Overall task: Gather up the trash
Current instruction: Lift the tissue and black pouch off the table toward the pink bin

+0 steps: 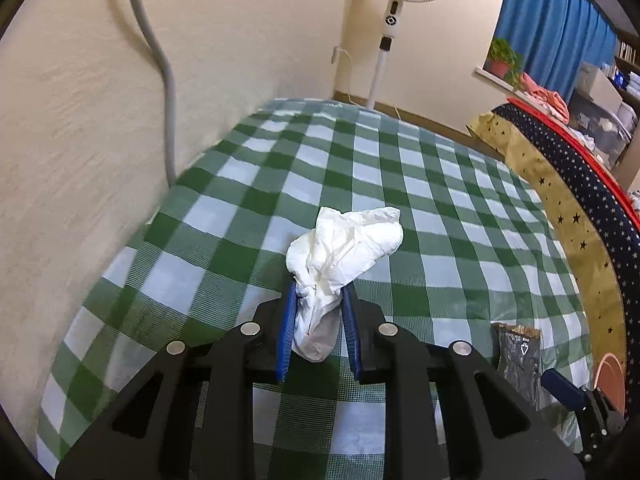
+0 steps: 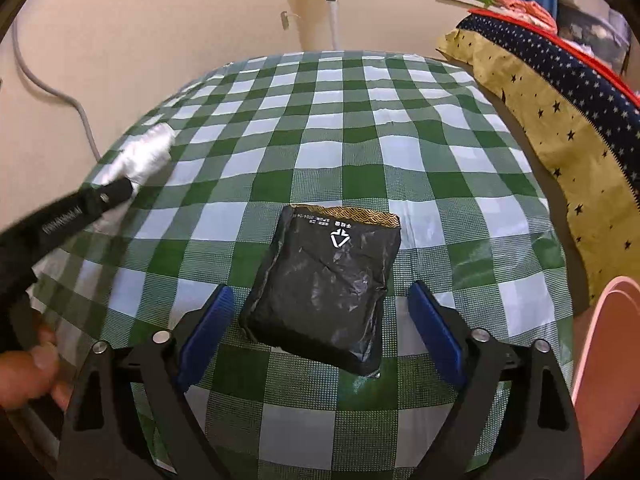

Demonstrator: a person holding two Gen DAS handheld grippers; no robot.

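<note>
My left gripper (image 1: 319, 294) is shut on a crumpled white tissue (image 1: 346, 246) and holds it over the green checked tablecloth (image 1: 248, 184). The tissue also shows, blurred, at the left of the right wrist view (image 2: 146, 152). A black foil wrapper (image 2: 326, 286) lies flat on the cloth. My right gripper (image 2: 322, 298) is open, its blue pads either side of the wrapper's near end, not touching it. The wrapper also shows at the lower right of the left wrist view (image 1: 518, 354).
A pink bin rim (image 2: 612, 360) stands at the table's right edge. A star-patterned yellow and navy cloth (image 2: 560, 108) lies along the right side. A wall with a grey hose (image 1: 160, 64) runs along the left. A white standing fan (image 1: 394, 12) stands beyond the table.
</note>
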